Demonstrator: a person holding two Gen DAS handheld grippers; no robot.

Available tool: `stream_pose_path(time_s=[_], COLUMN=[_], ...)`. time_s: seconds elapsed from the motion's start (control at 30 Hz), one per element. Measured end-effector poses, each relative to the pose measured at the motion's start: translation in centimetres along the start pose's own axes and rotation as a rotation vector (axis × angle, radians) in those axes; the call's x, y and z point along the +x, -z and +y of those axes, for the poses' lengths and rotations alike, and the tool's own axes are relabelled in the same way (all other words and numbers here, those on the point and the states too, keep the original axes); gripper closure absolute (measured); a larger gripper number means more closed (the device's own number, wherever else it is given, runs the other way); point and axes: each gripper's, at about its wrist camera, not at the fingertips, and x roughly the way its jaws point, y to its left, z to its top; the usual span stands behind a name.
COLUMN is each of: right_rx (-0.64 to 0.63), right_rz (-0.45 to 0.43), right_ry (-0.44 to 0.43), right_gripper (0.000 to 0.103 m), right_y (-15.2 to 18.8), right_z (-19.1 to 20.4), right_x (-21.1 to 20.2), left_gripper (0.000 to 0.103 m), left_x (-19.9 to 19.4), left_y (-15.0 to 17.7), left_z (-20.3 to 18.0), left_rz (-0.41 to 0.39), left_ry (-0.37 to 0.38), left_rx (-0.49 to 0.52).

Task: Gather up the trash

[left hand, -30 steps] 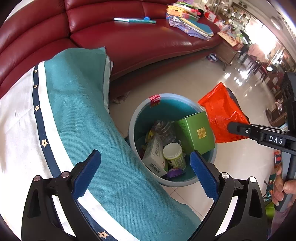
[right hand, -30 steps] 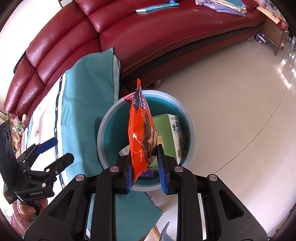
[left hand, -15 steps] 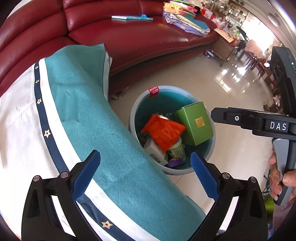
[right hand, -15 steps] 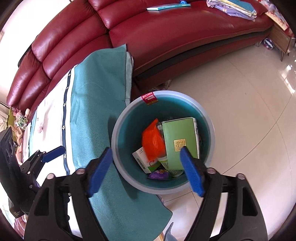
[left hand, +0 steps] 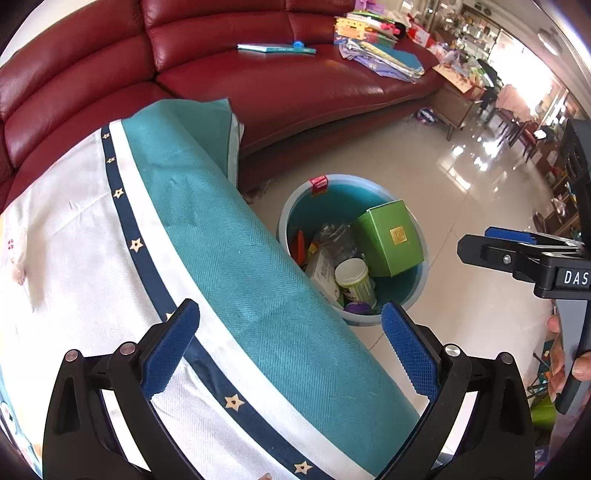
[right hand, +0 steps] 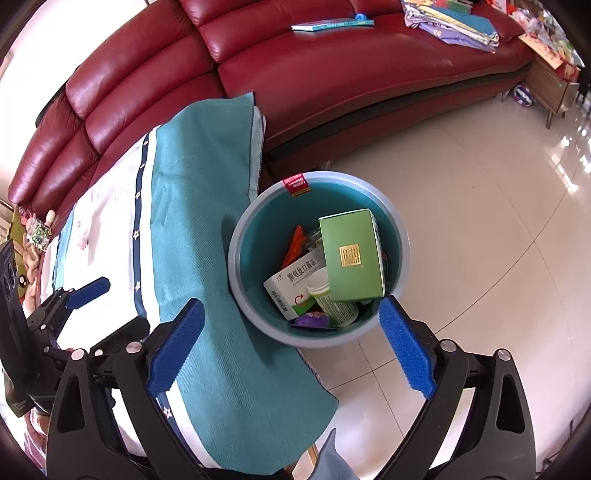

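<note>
Right gripper [right hand: 291,343] is hanging over the bin [right hand: 400,236], jaws opening wide with nothing between the blue pads. Left gripper [left hand: 290,349] is sitting spread apart too, empty, over the tablecloth [left hand: 236,266] edge.

Bin is standing on the tile floor [right hand: 480,206], just beside the table's draped teal-and-white cloth and in front of the red sofa [right hand: 332,74]. Inside it: orange snack bag [right hand: 295,245] standing on edge against the left wall, green box [right hand: 352,254] leaning on top at right, white medicine box [right hand: 291,282] under it, a white-lidded cup [right hand: 328,295] lying on its side, a purple wrapper [right hand: 314,320] at the near wall. A red label [right hand: 295,184] is hanging over the far rim.

A book [right hand: 332,24] and folded cloths [right hand: 454,18] are lying on the sofa seat.
</note>
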Motion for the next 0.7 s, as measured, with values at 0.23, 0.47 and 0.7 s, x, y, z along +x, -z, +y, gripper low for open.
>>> stream_pose_path(time_s=[0.23, 0.47, 0.7], right_rx=[-0.060, -0.106, -0.121], right_rz=[-0.020, -0.021, -0.038], right_ry=[0.050, 0.104, 0.126], right_gripper=[0.007, 0.007, 0.007], right_y=[2.8, 5.5, 8.1], right_z=[1.8, 3.1, 3.5], right_x=[-2.7, -4.4, -5.3], left_gripper=[0.004, 0.004, 0.004], left_x=[-3.1, -5.5, -7.4], left_y=[2.3, 4.2, 5.9], left_z=[0.3, 0.0, -0.5], left_rz=[-0.036, -0.067, -0.094], left_ry=[-0.009, -0.018, -0.028], left_rx=[-0.028, -0.049, -0.066])
